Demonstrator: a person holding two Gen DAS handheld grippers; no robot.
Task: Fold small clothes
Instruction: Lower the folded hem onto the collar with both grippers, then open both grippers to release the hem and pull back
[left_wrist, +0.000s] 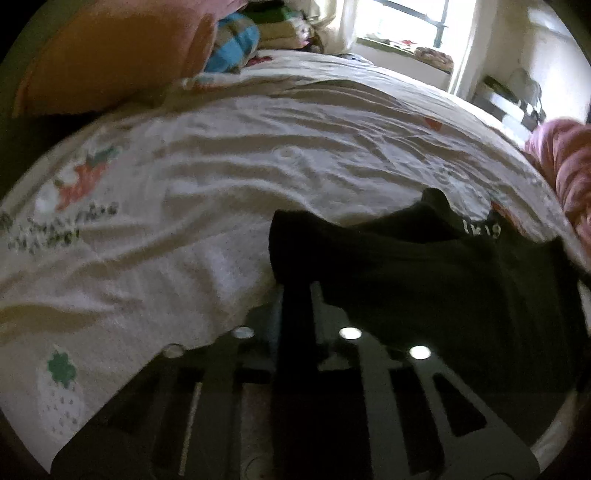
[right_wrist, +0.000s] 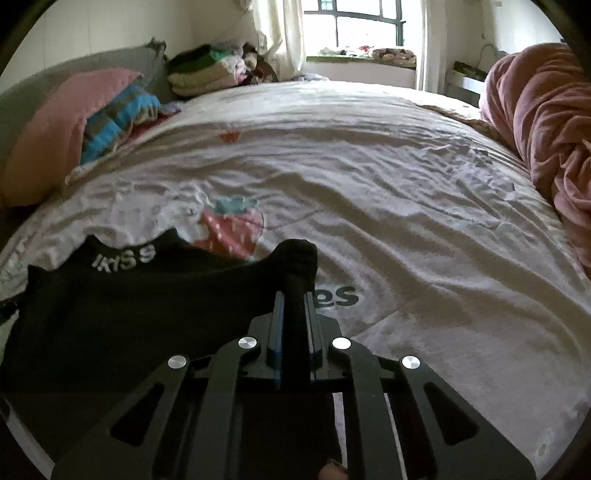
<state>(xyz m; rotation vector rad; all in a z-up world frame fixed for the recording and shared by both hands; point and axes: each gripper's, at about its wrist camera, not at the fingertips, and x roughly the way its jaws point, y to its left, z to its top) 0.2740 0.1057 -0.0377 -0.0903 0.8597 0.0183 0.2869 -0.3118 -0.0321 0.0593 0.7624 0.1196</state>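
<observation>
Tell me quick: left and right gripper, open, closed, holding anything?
Left gripper: closed, pinching one corner of the black garment.
Right gripper: closed, pinching the other corner of the same garment.

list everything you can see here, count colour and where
garment: 1, black with white lettering, near edge of the bed, stretched between both grippers
sheet: 1, white with strawberry prints, covering the bed
pink pillow: 1, far left by the headboard
striped cloth: 1, blue and grey, beside the pillow
folded pile: 1, mixed colours, far corner
pink blanket: 1, bunched on the right
window: 1, bright, behind the bed
left gripper: black, shut on garment
right gripper: black, shut on garment
</observation>
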